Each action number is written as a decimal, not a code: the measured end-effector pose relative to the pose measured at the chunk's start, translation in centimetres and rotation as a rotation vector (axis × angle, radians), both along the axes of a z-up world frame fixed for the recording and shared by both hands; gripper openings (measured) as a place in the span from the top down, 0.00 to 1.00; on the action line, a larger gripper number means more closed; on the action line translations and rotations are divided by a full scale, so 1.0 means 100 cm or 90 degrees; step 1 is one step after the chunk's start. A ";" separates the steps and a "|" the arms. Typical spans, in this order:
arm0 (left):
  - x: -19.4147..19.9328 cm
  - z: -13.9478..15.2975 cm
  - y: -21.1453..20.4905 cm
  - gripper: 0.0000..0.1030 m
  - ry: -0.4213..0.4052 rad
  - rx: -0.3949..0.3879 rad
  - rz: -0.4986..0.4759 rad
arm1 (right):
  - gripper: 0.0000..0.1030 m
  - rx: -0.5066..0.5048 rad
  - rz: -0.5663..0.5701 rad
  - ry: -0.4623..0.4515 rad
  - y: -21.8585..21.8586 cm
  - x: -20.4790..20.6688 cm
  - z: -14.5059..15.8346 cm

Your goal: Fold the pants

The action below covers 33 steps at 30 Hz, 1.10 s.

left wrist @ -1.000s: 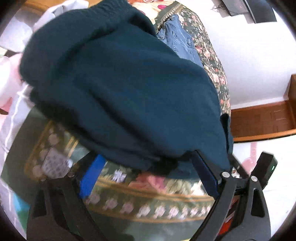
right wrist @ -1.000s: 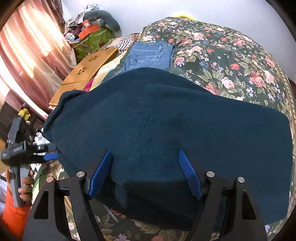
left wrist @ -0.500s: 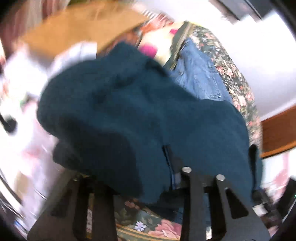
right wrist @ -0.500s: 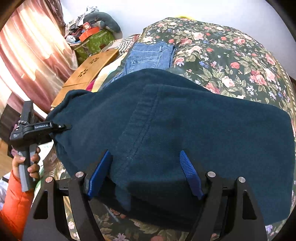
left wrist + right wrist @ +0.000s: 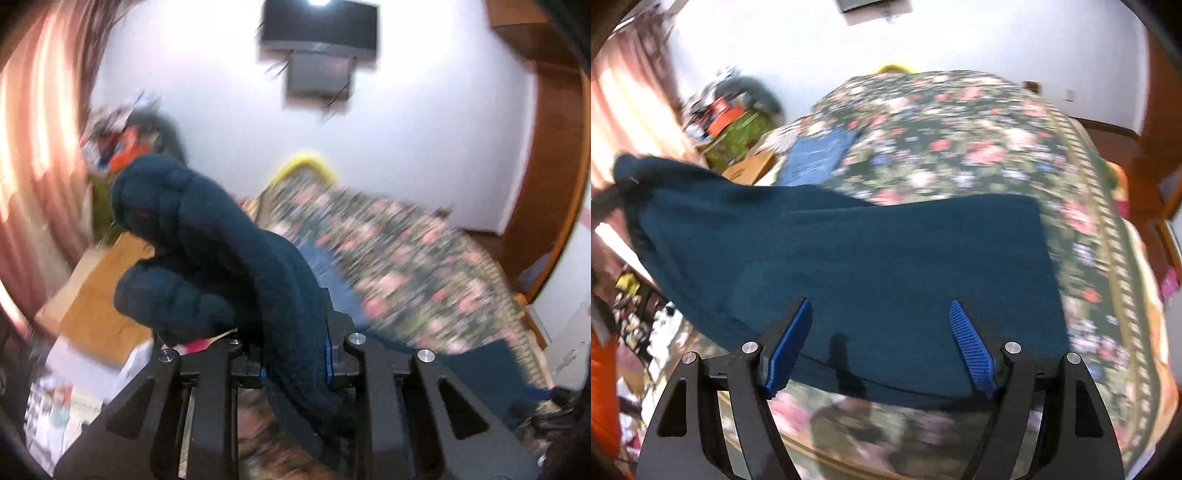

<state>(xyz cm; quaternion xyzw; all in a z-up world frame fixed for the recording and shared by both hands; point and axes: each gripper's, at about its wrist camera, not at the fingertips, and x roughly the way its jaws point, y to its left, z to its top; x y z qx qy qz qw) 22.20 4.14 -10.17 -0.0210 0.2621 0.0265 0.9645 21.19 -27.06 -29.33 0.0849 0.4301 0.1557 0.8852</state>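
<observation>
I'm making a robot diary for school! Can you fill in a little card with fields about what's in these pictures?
surface: bed with floral bedspread
main item: dark teal pants
left gripper: jaws closing on a bunched end of the pants, raised off the bed
right gripper: open, over the pants' near edge
also on bed: folded blue jeans

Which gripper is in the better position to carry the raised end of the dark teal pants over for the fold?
Left. The left gripper is closing on a bunched end of the dark teal pants, already raised off the floral bedspread. The right gripper is open above flat cloth.
</observation>
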 end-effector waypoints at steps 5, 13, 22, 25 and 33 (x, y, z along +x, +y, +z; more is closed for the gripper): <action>0.007 0.033 -0.083 0.80 -0.033 -0.017 -0.123 | 0.28 0.023 -0.059 0.004 -0.053 -0.014 -0.004; 0.031 -0.022 -0.240 0.80 0.099 0.008 -0.339 | 0.28 0.039 -0.108 0.004 -0.101 -0.042 -0.009; 0.020 -0.144 -0.326 0.79 0.345 0.115 -0.451 | 0.28 0.031 -0.117 0.022 -0.115 -0.060 -0.024; 0.011 -0.142 -0.329 0.69 0.338 0.171 -0.459 | 0.28 0.029 -0.110 0.033 -0.112 -0.061 -0.031; 0.020 -0.096 -0.279 0.07 0.311 0.046 -0.464 | 0.28 0.040 -0.076 0.046 -0.089 -0.057 -0.037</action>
